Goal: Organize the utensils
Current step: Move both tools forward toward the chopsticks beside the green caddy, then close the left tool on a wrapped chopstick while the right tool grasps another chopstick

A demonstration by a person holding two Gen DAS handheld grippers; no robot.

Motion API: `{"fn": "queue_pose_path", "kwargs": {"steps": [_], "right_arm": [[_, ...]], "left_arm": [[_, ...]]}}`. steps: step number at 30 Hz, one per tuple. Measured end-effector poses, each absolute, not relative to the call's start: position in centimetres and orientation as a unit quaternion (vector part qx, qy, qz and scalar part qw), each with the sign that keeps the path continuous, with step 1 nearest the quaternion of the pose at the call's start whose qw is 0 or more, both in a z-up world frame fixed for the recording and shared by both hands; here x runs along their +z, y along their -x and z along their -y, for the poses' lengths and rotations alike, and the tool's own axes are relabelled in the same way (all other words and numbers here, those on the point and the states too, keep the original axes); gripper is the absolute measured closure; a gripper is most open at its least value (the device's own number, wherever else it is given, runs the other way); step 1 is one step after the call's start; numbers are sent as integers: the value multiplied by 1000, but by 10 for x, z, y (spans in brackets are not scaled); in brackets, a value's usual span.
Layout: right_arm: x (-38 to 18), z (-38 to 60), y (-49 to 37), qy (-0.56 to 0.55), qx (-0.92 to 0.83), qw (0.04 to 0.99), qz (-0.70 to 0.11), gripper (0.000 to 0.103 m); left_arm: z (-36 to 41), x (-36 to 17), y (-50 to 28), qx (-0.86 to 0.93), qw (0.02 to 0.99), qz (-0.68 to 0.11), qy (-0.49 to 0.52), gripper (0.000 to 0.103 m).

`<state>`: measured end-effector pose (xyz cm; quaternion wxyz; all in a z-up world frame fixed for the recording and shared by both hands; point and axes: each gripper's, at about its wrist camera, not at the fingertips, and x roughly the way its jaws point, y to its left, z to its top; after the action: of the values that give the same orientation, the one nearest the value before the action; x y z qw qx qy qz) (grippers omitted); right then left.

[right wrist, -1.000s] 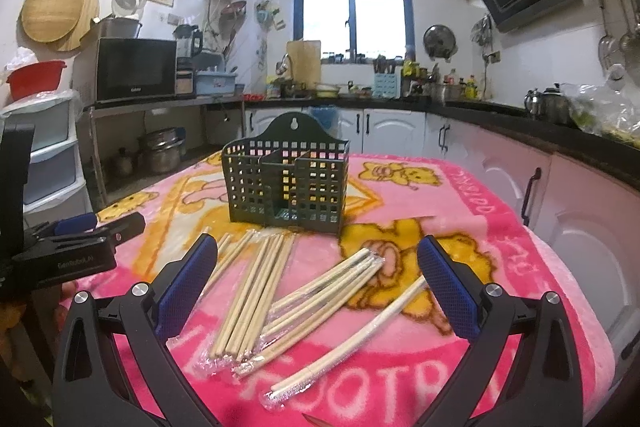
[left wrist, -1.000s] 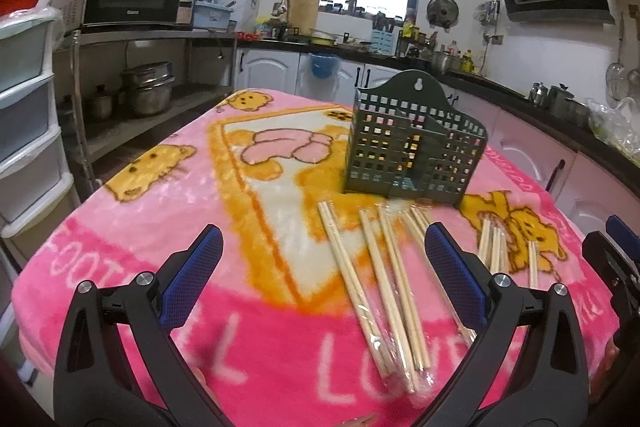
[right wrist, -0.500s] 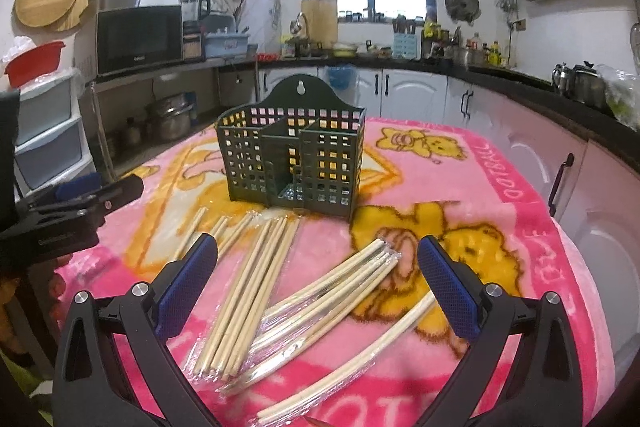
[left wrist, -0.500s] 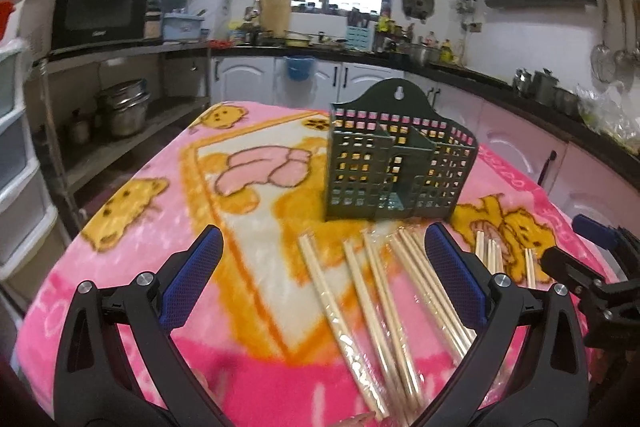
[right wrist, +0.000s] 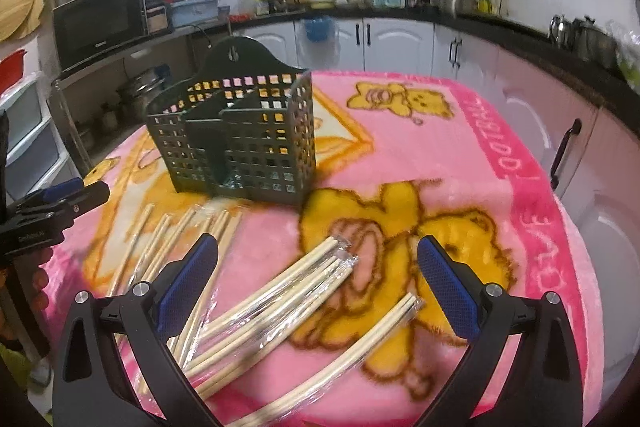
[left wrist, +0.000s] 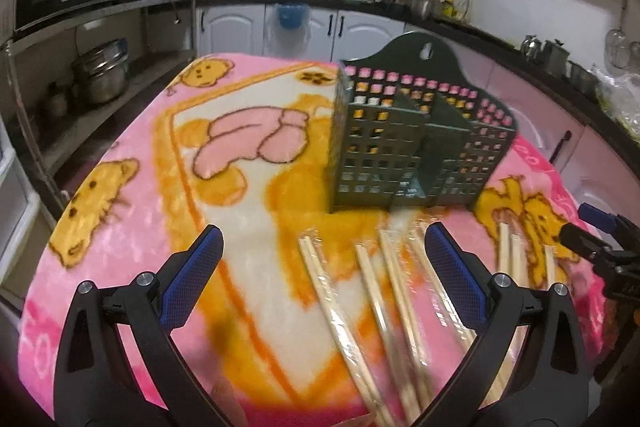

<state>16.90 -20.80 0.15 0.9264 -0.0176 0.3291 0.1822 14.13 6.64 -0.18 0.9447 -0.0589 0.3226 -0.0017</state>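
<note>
The left tool (left wrist: 322,259) hangs above the near part of the tabletop (left wrist: 132,211), which is covered by a pink and orange cartoon blanket (left wrist: 248,131). Its jaws stand wide apart and hold nothing; the blue fingers (left wrist: 192,277) flank the bare blanket and the nearest wrapped chopsticks. The right tool (right wrist: 318,267) is likewise spread wide and empty, positioned over a separate group of chopsticks.

A dark green perforated utensil holder (left wrist: 416,143) stands upright on the blanket, toward the far middle of the tabletop. It has a raised back plate with a hanging hole and inner dividers forming compartments. No chopsticks are seen inside it, though the compartment floors are only partly visible.

The chopsticks lie flat on the blanket in clear plastic sleeves, all on the near side of the holder. One set (left wrist: 384,299) lies fanned just in front of the holder, its far ends close to the holder's base. In the right wrist view, a second bundle (right wrist: 280,303) lies diagonally between the right tool's fingers, and a further wrapped pair (right wrist: 360,351) lies nearer that camera, beside it.

Each tool is visible at the edge of the other's view. The left wrist view is somewhat blurred.
</note>
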Motion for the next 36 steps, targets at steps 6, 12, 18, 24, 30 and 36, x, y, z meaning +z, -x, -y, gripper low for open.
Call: {"fn": "queue_pose_path", "kwargs": {"steps": [6,12,18,24,30,36], "right_arm": [[-12,207,-201,4,212,898,-386,35],[-30,209,-227,-5,222,873,-433,46],[-45,215,-251,-41,236,846,-476,60],[-51,214,-261,-47,234,841,-485,73],[-47,214,-263,-42,250,844,-473,97],[-36,212,-260,-38,263,851,-453,100]], "left_arm": [[-78,-19,-167,-27,922,-376,87,10],[-87,-36,-182,-59,900,-411,130,16],[-91,-48,-195,-67,884,-439,148,36],[-91,-52,-207,-67,877,-453,147,38],[-90,-53,-215,-53,878,-457,130,52],[-98,-53,-222,-37,880,-459,119,90]]}}
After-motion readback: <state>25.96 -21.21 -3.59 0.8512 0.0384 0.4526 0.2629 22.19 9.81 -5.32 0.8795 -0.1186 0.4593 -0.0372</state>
